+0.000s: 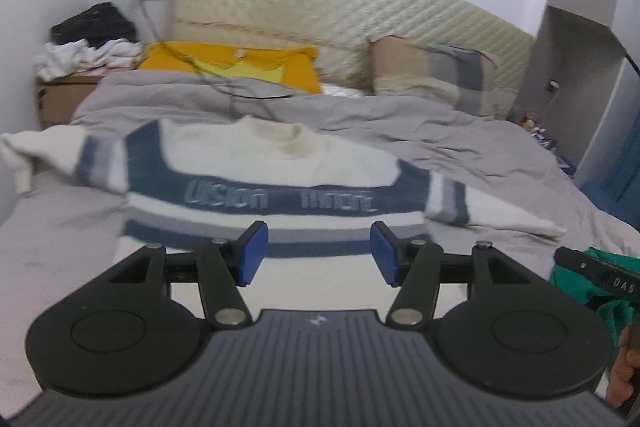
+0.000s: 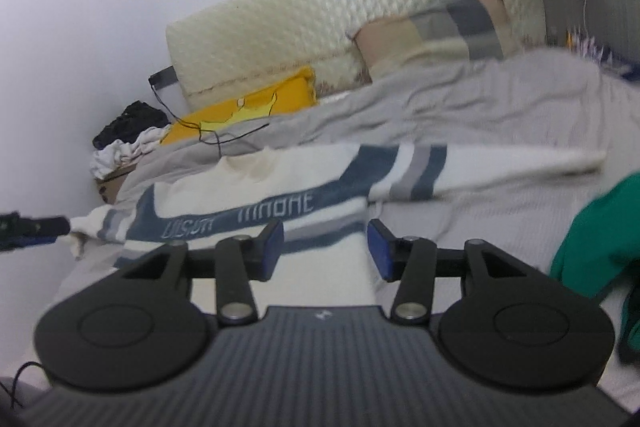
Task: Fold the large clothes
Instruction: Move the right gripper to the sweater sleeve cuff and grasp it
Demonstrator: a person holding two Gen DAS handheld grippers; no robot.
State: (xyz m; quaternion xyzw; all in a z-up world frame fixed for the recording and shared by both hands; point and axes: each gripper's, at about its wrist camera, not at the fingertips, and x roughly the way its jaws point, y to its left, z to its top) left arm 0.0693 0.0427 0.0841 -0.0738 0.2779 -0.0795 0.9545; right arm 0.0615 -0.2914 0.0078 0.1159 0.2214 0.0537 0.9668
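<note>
Left wrist view: sweater (image 1: 276, 183) lay spread flat, front up, on grey bedding (image 1: 460, 131), collar toward the headboard (image 1: 320, 3), hem nearest the camera, body running head-to-foot along the bed, sleeves stretched out sideways to either edge. Left gripper (image 1: 319, 254) hovered over the lower stripes, jaws wide apart, holding nothing. Yellow pillow (image 1: 240, 65) and checked pillow (image 1: 432, 75) leaned at the head; clothes pile (image 1: 90, 43) on a box (image 1: 56, 99) at far left; green cloth (image 1: 580, 279) at right edge, beside the tip of the other gripper. Right wrist view: same sweater (image 2: 280, 187), seen tilted, collar again toward the headboard (image 2: 340, 11), one sleeve reaching right across the bedding (image 2: 480, 99). Right gripper (image 2: 326, 251) poised above the sweater's near right edge, jaws likewise wide open and empty. Green cloth (image 2: 600, 239) lay just right of it.
</note>
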